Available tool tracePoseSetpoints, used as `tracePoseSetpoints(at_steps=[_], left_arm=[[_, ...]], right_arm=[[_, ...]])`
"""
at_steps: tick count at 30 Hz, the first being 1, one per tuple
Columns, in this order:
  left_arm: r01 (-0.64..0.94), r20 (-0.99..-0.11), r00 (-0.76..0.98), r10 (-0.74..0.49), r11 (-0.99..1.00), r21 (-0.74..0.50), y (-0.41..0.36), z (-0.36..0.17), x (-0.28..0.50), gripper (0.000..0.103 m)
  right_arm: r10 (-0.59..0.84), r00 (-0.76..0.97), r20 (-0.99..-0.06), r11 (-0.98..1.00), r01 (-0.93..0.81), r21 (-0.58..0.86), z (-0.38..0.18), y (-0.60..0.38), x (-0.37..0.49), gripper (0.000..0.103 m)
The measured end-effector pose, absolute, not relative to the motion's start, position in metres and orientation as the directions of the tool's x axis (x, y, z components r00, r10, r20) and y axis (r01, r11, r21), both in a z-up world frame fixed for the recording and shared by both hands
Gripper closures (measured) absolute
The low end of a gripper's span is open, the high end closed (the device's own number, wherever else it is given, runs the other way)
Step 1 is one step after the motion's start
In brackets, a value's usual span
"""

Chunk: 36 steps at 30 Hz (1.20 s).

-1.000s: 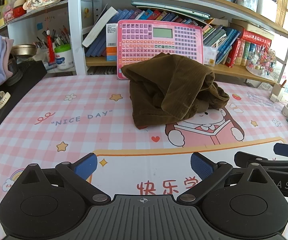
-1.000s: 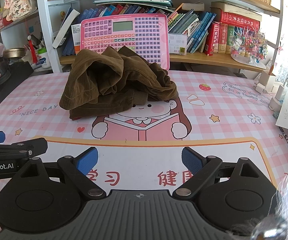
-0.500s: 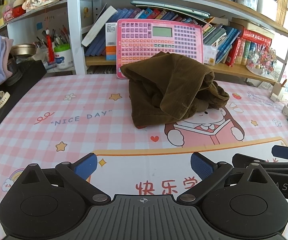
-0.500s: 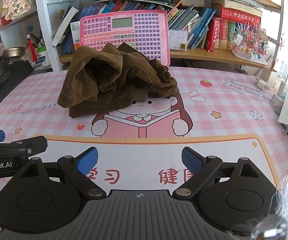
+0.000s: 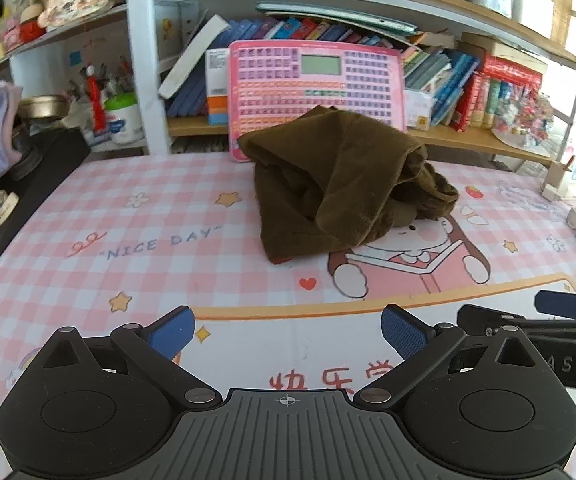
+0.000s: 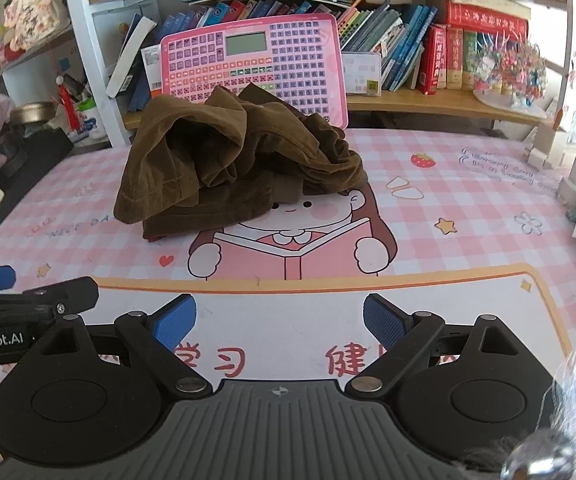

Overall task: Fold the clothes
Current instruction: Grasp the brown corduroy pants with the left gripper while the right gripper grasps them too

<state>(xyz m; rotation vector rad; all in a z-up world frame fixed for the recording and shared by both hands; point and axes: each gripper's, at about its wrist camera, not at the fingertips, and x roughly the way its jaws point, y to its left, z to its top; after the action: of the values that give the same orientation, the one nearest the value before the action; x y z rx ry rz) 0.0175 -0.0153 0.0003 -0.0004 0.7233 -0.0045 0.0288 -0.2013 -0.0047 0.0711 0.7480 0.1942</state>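
**Crumpled brown garment waits on the pink tabletop**

A pink checked mat printed "NICE DAY" covers the tabletop (image 5: 135, 216). At ten o'clock stands a white pot (image 5: 123, 120), seemingly stuffed with pens, though blur hides the detail. Bookshelves (image 6: 428, 56) fill the back wall, a pink keyboard toy (image 6: 255, 68) propped against them at twelve o'clock. Just before it lies the brown garment (image 6: 227, 164), heaped in loose folds with a hem drooping at its left edge. Both the left gripper (image 5: 288, 332) and the right gripper (image 6: 279, 320) hover spread wide and empty at six o'clock, well apart from the cloth.
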Motion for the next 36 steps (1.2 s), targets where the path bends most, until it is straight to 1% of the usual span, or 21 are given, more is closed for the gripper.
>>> tracePoseSetpoints(at_steps=[5,10,13,15,16,17,18,20,22,25,28,32,36], left_arm=[[0.065,-0.646,0.763,-0.023,0.997,0.042,-0.029,0.004,0.033,0.002],[0.092,-0.608,0.794,-0.020,0.992,0.088,-0.042,0.010,0.066,0.002],[0.102,-0.593,0.805,-0.010,0.987,0.121,-0.051,0.012,0.086,0.003],[0.121,-0.587,0.809,-0.011,0.981,0.149,-0.057,0.011,0.098,0.007],[0.124,-0.589,0.808,-0.004,0.979,0.164,-0.060,0.010,0.104,0.014],[0.122,-0.592,0.806,0.009,0.976,0.180,-0.061,0.010,0.110,0.027],[0.116,-0.596,0.803,0.018,0.976,0.186,-0.061,0.010,0.115,0.036],[0.100,-0.605,0.796,0.021,0.981,0.166,-0.054,0.013,0.122,0.087],[0.083,-0.590,0.807,-0.010,0.992,0.097,-0.039,0.024,0.117,0.098],[0.074,-0.542,0.839,-0.046,0.997,0.030,-0.019,0.044,0.098,0.100],[0.065,-0.494,0.867,-0.066,0.998,-0.019,0.000,0.066,0.071,0.100],[0.050,-0.447,0.891,-0.081,0.995,-0.081,0.018,0.088,0.031,0.100],[0.022,-0.436,0.897,-0.069,0.994,-0.111,0.026,0.101,0.001,0.100]], right_arm=[[0.190,0.715,-0.672,0.975,-0.059,0.212,-0.006,-0.225,0.036,0.012],[0.137,0.694,-0.706,0.961,0.081,0.265,-0.018,-0.257,0.038,0.012],[0.158,0.685,-0.711,0.939,0.119,0.324,-0.021,-0.270,0.037,0.012],[0.174,0.680,-0.713,0.921,0.144,0.362,-0.023,-0.279,0.036,0.012],[0.181,0.677,-0.713,0.911,0.157,0.381,-0.024,-0.283,0.035,0.012],[0.189,0.675,-0.714,0.901,0.170,0.399,-0.025,-0.287,0.035,0.012],[0.218,0.669,-0.711,0.878,0.184,0.443,-0.027,-0.291,0.036,0.012],[0.280,0.658,-0.700,0.822,0.213,0.528,-0.030,-0.298,0.039,0.012],[0.348,0.648,-0.677,0.744,0.248,0.620,-0.035,-0.304,0.043,0.012],[0.452,0.647,-0.614,0.601,0.288,0.746,-0.045,-0.309,0.050,0.012],[0.545,0.658,-0.519,0.410,0.332,0.850,-0.057,-0.312,0.057,0.012],[0.615,0.676,-0.405,0.199,0.364,0.910,-0.072,-0.306,0.071,0.012],[0.659,0.689,-0.300,0.032,0.372,0.928,-0.088,-0.290,0.088,0.012]])
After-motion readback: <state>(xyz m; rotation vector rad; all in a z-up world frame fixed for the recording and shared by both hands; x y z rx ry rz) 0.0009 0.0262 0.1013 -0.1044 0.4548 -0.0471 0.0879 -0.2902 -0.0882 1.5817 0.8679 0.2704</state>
